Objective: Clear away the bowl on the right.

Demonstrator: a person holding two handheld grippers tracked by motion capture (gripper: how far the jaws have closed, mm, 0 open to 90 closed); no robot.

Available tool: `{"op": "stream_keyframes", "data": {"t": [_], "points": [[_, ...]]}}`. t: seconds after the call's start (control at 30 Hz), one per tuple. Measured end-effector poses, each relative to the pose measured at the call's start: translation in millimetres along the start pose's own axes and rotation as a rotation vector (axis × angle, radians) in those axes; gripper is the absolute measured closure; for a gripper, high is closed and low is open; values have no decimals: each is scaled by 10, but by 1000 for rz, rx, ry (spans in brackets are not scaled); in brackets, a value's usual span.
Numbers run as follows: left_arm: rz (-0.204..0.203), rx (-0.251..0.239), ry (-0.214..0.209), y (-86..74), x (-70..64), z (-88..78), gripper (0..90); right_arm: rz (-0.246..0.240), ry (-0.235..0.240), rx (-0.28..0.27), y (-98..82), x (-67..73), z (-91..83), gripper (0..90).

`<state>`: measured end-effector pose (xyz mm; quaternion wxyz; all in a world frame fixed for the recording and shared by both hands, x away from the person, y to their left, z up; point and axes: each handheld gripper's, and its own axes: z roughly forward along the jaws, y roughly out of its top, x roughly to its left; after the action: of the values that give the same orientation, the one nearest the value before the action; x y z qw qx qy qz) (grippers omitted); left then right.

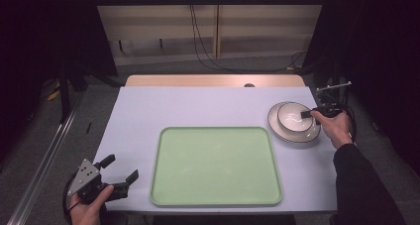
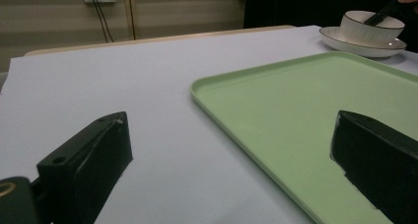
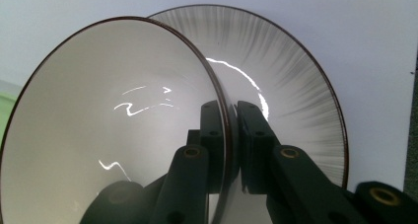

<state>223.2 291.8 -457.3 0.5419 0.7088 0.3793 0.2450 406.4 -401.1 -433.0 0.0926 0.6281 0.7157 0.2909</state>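
A white bowl (image 1: 293,116) with a dark rim rests on a white plate (image 1: 292,134) at the right side of the table. My right gripper (image 1: 308,114) is shut on the bowl's rim, one jaw inside and one outside; in the right gripper view the bowl (image 3: 113,120) stands before the plate (image 3: 296,95) and the right gripper (image 3: 229,135) pinches its wall. A light green tray (image 1: 216,195) lies in the middle of the table. My left gripper (image 1: 120,169) hovers open near the front left corner, beside the tray (image 2: 296,115). The bowl (image 2: 369,29) shows far off there.
The table has a pale lilac cover (image 1: 143,116) with a wooden edge (image 1: 213,80) at the back. Cables (image 1: 203,46) hang down the rear wall. A metal rail (image 1: 44,160) runs along the floor on the left. Dark curtains flank both sides.
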Motion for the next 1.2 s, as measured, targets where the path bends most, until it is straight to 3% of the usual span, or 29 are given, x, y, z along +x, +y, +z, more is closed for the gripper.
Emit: {"op": "stream_keyframes", "data": {"t": [0.33, 0.43, 0.83, 1.1, 1.2], "points": [[-2, -2, 3, -1, 2, -3, 18, 36, 6, -7, -27, -29, -22, 826], [-4, -2, 2, 0, 4, -2, 18, 36, 36, -29, -4, -10, -56, 826], [-4, -2, 2, -3, 4, -5, 18, 36, 35, -36, 31, -3, -83, 825], [3, -1, 13, -1, 6, -12, 18, 13, 73, -48, -47, 1, -129, 825], [-1, -4, 13, -1, 4, -11, 18, -8, 51, -38, -63, 27, -119, 824]]}}
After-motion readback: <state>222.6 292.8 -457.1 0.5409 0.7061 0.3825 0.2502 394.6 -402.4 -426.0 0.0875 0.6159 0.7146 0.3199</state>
